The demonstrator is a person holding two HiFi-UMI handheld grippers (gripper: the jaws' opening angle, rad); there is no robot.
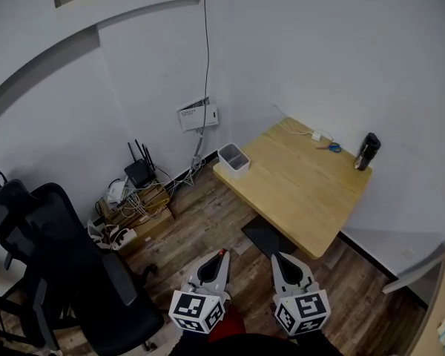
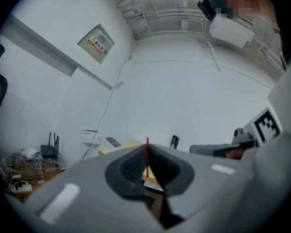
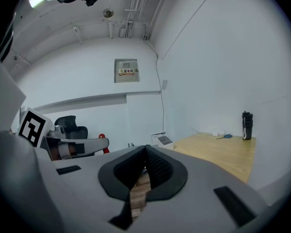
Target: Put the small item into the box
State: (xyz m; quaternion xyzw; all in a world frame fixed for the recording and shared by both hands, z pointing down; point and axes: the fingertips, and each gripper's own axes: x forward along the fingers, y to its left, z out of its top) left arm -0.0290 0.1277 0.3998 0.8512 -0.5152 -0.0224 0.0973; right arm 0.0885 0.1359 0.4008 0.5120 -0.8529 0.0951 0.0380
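Observation:
A white open box (image 1: 233, 156) stands at the near-left corner of a wooden table (image 1: 297, 195). At the far side of the table lies a small blue item (image 1: 334, 147), beside a white charger (image 1: 317, 135). My left gripper (image 1: 221, 253) and right gripper (image 1: 276, 256) hover side by side over the floor, well short of the table, both shut and empty. In the right gripper view the jaws (image 3: 145, 148) meet, with the box (image 3: 163, 140) and blue item (image 3: 226, 136) far ahead. In the left gripper view the jaws (image 2: 147, 147) also meet.
A black bottle (image 1: 367, 151) stands at the table's far right corner. A black office chair (image 1: 52, 258) fills the lower left. A router and tangled cables sit on a cardboard box (image 1: 137, 199) by the wall. A dark base plate (image 1: 265, 236) lies under the table.

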